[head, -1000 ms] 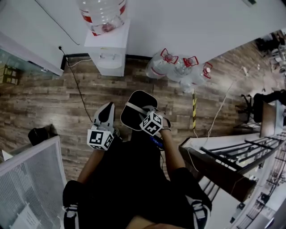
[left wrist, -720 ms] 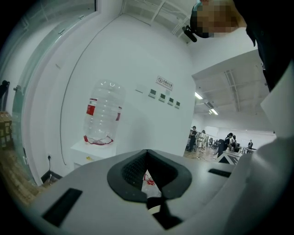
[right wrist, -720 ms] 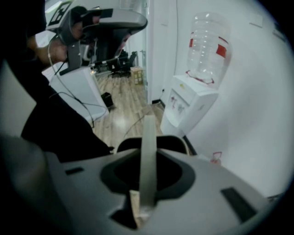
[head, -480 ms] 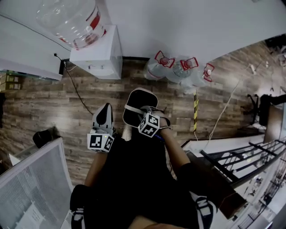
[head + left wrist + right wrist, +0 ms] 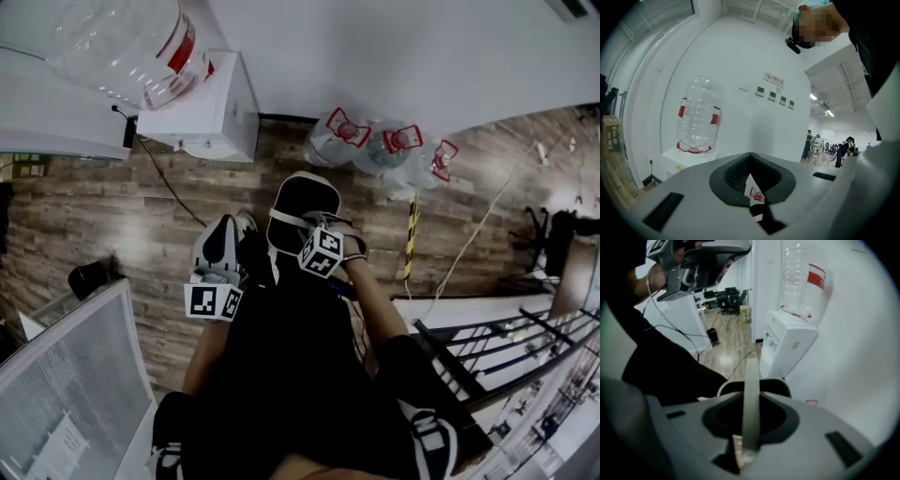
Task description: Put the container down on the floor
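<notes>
In the head view the black container (image 5: 302, 199) with a pale rim hangs above the wooden floor (image 5: 84, 206), in front of my body. My right gripper (image 5: 306, 228) is shut on its pale strap handle (image 5: 751, 394). In the right gripper view that strap runs straight up between the jaws, and the container's dark rim (image 5: 779, 383) shows just beyond them. My left gripper (image 5: 223, 232) is to the left of the container and apart from it, with its jaws together and holding nothing. Only a thin gap shows at the left gripper (image 5: 751, 188) in its own view.
A white water dispenser (image 5: 211, 112) with an upturned clear bottle (image 5: 122, 47) stands against the wall ahead left. Several empty bottles (image 5: 380, 145) lie on the floor by the wall. A black cable (image 5: 164, 192) crosses the floor. A partition (image 5: 66, 375) is near left, a black rack (image 5: 487, 342) right.
Both grippers and the hanging container have drifted slightly toward the wall and to the right. The dispenser has slid left in the view. The grip on the handle is unchanged.
</notes>
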Tool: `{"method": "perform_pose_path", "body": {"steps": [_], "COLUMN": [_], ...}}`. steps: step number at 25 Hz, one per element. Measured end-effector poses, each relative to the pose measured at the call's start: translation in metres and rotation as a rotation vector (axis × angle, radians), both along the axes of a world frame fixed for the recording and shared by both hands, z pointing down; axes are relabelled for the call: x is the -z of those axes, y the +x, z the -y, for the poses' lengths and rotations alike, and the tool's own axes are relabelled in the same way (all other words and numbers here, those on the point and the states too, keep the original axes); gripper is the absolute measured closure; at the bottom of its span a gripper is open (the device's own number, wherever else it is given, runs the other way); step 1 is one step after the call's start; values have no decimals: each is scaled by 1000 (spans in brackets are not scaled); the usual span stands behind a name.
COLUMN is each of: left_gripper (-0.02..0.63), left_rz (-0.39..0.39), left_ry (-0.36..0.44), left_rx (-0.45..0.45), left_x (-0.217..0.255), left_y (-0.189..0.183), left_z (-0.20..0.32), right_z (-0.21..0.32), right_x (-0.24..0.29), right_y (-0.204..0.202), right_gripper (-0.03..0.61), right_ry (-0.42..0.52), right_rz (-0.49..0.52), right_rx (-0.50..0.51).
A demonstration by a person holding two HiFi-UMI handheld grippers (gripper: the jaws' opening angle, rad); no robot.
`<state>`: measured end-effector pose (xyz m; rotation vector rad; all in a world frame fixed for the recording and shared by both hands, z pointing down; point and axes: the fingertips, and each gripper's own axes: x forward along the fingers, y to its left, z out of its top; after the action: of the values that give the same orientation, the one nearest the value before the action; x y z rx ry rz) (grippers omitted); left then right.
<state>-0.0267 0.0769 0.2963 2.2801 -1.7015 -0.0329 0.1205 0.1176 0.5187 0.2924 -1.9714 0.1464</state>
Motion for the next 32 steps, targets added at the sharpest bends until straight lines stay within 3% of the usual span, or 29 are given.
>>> {"method": "perform_pose_path", "body": {"steps": [15,32], "left_gripper": [583,583], "left_rz": [0,-40], "left_ry": [-40,-96], "left_rx": [-118,-158], "left_x": [-38,-106], "left_y": [-11,-15], "left_z": [88,137], "right_z": [73,170], "right_x": [-39,-149], "right_y": [-14,-52], "right_gripper": [471,471], "right_ry": [1,21], "right_rz": [10,-2], "right_rx": [7,47]}}
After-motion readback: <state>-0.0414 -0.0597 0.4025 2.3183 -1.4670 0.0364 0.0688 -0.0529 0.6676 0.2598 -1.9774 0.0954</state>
